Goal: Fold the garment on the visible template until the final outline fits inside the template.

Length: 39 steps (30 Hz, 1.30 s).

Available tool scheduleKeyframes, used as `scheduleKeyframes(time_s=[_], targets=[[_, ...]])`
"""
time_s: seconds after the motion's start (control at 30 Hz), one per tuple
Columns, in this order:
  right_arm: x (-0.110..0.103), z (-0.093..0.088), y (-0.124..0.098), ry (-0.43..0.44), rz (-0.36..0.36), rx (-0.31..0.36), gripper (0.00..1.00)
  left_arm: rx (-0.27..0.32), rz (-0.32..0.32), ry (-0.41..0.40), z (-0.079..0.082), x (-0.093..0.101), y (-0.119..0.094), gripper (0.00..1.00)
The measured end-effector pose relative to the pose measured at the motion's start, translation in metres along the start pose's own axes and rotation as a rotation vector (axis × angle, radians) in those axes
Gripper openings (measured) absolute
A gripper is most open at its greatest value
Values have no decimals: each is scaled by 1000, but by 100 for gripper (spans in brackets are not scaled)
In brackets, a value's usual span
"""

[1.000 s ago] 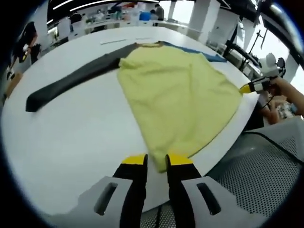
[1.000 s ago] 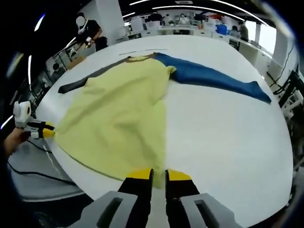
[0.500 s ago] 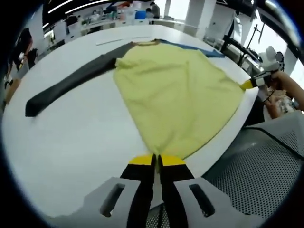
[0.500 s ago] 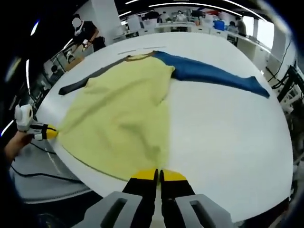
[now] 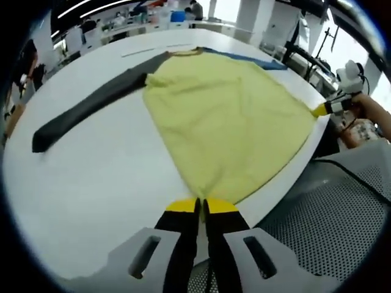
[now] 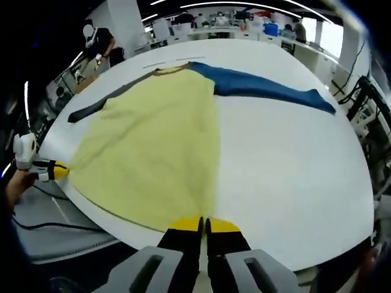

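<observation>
A yellow long-sleeved shirt (image 5: 226, 116) lies flat on the white table (image 5: 91, 177), its collar at the far end. Its dark grey sleeve (image 5: 91, 107) stretches left, and its blue sleeve (image 6: 263, 88) stretches right. My left gripper (image 5: 200, 206) is shut on one near hem corner. My right gripper (image 6: 203, 223) is shut on the other hem corner of the shirt (image 6: 153, 146). Each gripper also appears in the other's view: the right gripper (image 5: 319, 111) at the table's right edge, the left gripper (image 6: 57, 172) at the left edge. The hem hangs just over the table edge.
A grey mesh chair (image 5: 330, 207) with a black cable stands below the near table edge. A thin pale strip (image 5: 146, 52) lies beyond the collar. A person (image 6: 101, 46) stands far off at the left. Benches and racks line the room behind the table (image 6: 293, 177).
Both grippers' jaws, slightly apart a second ago, have shut on the hem corners. The hem between them now looks pulled straighter.
</observation>
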State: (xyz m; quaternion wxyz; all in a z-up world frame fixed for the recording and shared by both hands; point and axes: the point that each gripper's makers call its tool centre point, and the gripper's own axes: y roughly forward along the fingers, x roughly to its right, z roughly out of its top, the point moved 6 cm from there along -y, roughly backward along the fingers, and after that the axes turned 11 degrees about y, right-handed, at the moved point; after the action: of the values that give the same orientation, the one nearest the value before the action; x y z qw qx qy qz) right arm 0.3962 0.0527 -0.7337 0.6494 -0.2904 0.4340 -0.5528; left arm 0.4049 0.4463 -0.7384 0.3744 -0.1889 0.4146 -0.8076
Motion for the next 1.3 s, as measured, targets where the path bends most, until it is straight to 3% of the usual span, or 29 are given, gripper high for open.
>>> scheduleKeyframes(time_s=[0.07, 0.13, 0.3, 0.6, 0.73, 1.07, 1.3], targets=[[-1, 1, 0, -28, 18, 2, 0, 7, 8, -1, 1, 0, 0, 3], [-1, 5, -3, -32, 34, 38, 2, 23, 31, -9, 3, -3, -3, 11], [-2, 16, -10, -25, 116, 116, 28, 128, 50, 8, 17, -8, -11, 30], [6, 40, -20, -95, 148, 267, 59, 275, 61, 17, 35, -14, -16, 68], [11, 47, -22, -142, 142, 310, 72, 316, 65, 35, 40, -14, -18, 79], [36, 69, -19, -175, 99, 360, 81, 393, 54, 53, 51, -15, -21, 99], [59, 96, -16, -220, 50, 392, 79, 410, 60, 52, 56, -19, -23, 99]])
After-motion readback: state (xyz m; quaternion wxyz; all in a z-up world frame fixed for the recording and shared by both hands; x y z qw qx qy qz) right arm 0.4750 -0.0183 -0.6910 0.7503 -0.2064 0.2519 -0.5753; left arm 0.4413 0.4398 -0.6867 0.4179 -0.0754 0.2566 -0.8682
